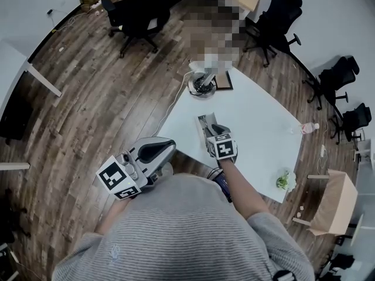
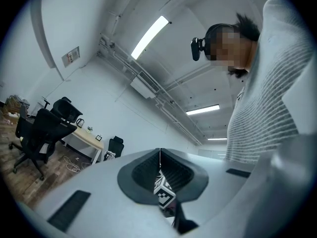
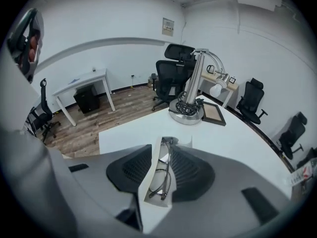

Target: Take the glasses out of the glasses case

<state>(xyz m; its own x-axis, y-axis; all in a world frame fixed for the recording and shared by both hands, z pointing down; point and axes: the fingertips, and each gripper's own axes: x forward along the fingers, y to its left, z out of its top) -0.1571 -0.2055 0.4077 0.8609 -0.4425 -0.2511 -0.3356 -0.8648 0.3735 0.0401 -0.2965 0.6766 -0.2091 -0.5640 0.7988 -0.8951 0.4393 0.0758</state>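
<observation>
A pale, open glasses case stands on edge between the jaws of my right gripper, which is shut on it. Dark wire-framed glasses lie inside the case. In the head view the case sticks out ahead of the right gripper, just above the near edge of the white table. My left gripper is held low at my left, off the table and away from the case. Its jaws point up at the ceiling, shut with nothing between them.
At the table's far side stand a metal lamp base with coiled cables and a small picture frame. A small plant and a bottle sit near the right edge. Black office chairs stand on the wooden floor.
</observation>
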